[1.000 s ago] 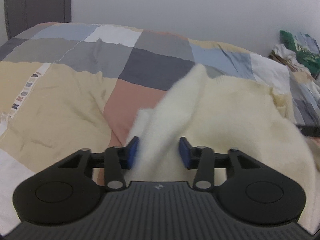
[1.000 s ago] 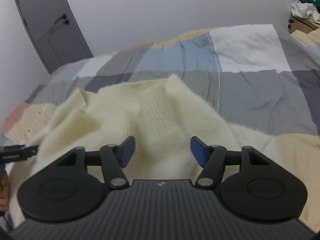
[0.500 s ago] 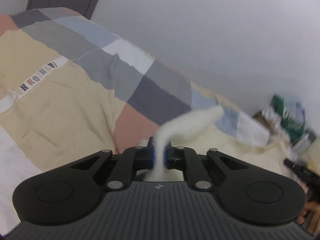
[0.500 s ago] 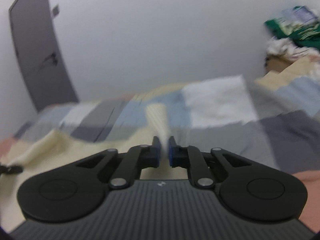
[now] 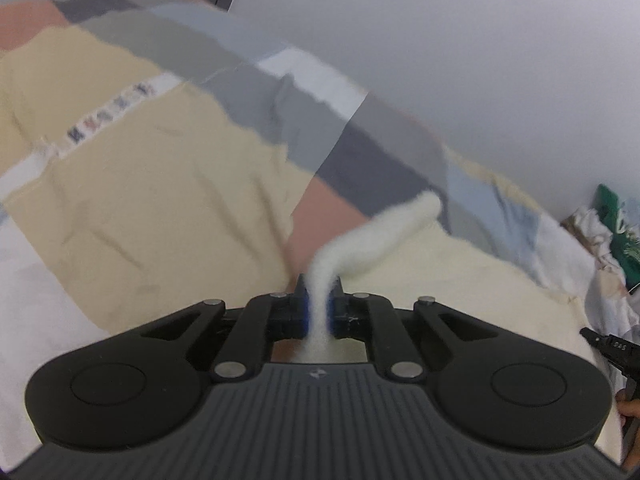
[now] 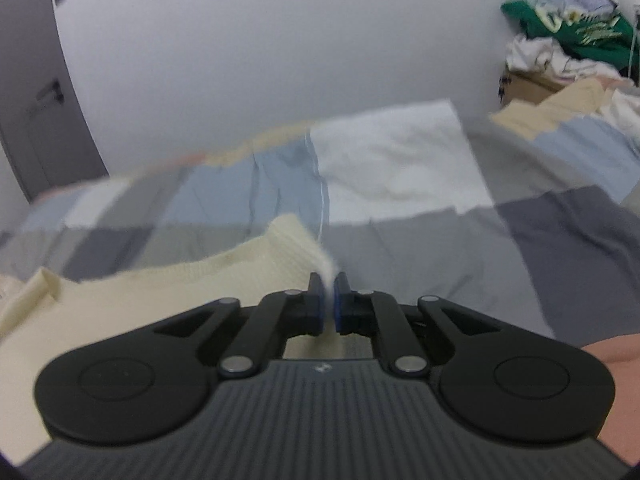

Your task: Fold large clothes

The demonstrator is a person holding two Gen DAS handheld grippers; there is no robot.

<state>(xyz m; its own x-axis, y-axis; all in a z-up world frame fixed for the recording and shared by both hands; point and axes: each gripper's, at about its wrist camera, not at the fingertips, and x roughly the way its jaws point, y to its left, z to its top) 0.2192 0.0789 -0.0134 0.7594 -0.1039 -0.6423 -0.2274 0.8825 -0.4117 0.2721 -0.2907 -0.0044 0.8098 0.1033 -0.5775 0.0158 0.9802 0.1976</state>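
Left gripper (image 5: pixel 318 308): the fingers (image 5: pixel 304 312) are pressed almost together, pinching a fold of the cream sweater (image 5: pixel 460 280). A fuzzy strip of the knit rises out of the pinch and arcs away toward the far right of the bed (image 5: pixel 160 200).

Right gripper (image 6: pixel 328 304): the fingers (image 6: pixel 316 304) are likewise nearly closed, clamping a thin edge of the cream sweater (image 6: pixel 160 292) beside its ribbed band.

Writing: a white strip on the patchwork bed cover carries a row of letters, too blurred to read. In the left wrist view the tip of the right gripper at the right edge bears small white characters, also illegible.

Sweater position: spread on the bed's near part, its long axis running from one gripper to the other. A pile of clothes (image 6: pixel 568 36) lies beyond the bed's far right corner.
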